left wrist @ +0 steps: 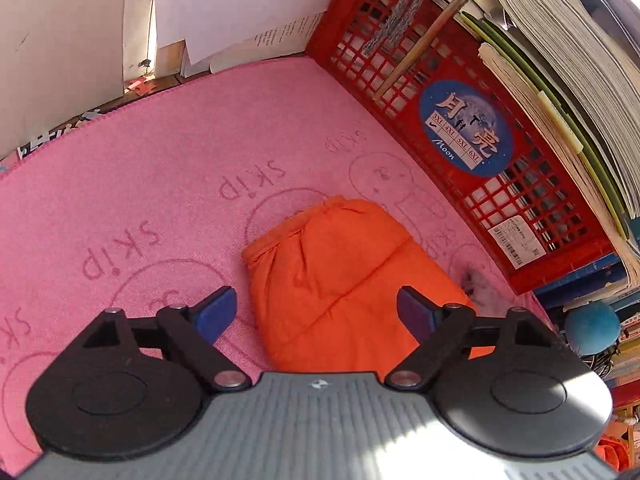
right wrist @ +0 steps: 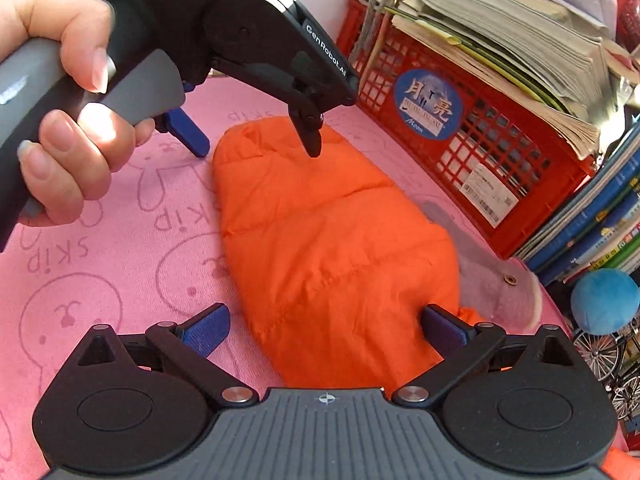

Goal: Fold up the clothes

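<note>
A folded orange padded garment (left wrist: 340, 280) lies on a pink "skip" towel mat (left wrist: 160, 168). My left gripper (left wrist: 316, 312) hovers over its near part, open; one blue pad is over the mat, the other over the garment's right edge. In the right wrist view the same garment (right wrist: 320, 232) stretches away from me. My right gripper (right wrist: 324, 330) stands wide open astride its near end, pads not pressing. A hand (right wrist: 68, 128) holds the left gripper (right wrist: 252, 140) above the garment's far end, its fingers spread.
A red lattice crate (right wrist: 480, 152) with a blue round label borders the mat on the right, with stacked papers (right wrist: 520, 40) on top and books (right wrist: 592, 220) beside it. A blue ball (right wrist: 604, 300) and a pale fleece piece (right wrist: 500, 284) lie near the garment's right side.
</note>
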`<state>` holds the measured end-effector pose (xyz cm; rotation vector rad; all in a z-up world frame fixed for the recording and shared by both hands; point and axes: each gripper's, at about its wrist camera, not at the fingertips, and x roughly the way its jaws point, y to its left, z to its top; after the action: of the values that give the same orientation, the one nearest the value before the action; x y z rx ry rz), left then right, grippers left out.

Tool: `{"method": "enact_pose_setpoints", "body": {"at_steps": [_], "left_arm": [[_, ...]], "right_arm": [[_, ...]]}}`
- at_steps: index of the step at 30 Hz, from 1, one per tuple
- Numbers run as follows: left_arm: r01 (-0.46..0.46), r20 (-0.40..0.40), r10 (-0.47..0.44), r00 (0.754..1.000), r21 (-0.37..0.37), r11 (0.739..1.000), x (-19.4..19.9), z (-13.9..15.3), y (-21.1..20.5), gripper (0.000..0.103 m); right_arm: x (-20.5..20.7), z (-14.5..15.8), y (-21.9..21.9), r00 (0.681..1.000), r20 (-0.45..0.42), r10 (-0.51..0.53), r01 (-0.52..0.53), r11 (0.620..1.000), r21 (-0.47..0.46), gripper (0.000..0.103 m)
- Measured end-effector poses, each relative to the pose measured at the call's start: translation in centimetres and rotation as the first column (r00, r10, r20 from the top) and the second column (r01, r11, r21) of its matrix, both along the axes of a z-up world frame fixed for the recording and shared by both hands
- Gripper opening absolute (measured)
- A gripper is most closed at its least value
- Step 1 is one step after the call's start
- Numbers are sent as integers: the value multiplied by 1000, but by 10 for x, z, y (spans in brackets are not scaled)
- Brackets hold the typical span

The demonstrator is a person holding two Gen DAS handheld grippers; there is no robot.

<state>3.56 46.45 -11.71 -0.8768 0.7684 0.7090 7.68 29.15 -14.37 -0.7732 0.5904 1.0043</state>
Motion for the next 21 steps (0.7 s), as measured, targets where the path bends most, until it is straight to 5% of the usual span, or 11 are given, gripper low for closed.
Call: {"method": "enact_pose_setpoints", "body": {"at_steps": [1, 3, 4, 7, 13, 15, 18, 20, 21], "left_arm": [[-2, 6, 2, 1000, -2, 1000, -1, 1, 2, 50], [-1, 20, 2, 1000, -11, 1000, -4, 5, 7, 32], [-9, 44, 9, 999, 2, 1000, -10, 12, 8, 31], [-48, 127, 38, 991, 74, 996, -36, 41, 8, 30], [-107, 113, 79, 991, 272, 956, -77, 82, 11, 38], [-91, 52, 79, 996, 289, 953, -77, 77, 18, 39], [-50, -2, 53, 999, 291, 955, -68, 64, 22, 39], [-12, -6, 15, 1000, 311, 950, -62, 60, 16, 39], [17, -8, -16, 1000, 329, 944, -57, 58, 9, 40]], "right_arm": [[3, -1, 3, 1000, -14, -9, 9, 999, 31, 98], [11, 1, 13, 997, -66, -52, 56, 997, 62, 61], [14, 2, 18, 994, -74, -78, 84, 994, 69, 21], [21, 14, 31, 990, -117, -83, 97, 989, 116, 12], [4, 29, 71, 992, -101, 69, -43, 970, 241, 12], [1, 20, 90, 979, -182, 90, -51, 977, 207, 21], [-2, 23, 89, 963, -268, 32, 21, 981, 194, 44], [-7, 35, 57, 965, -263, 7, 67, 960, 273, 77], [-7, 40, 40, 968, -251, -14, 92, 948, 304, 83]]}}
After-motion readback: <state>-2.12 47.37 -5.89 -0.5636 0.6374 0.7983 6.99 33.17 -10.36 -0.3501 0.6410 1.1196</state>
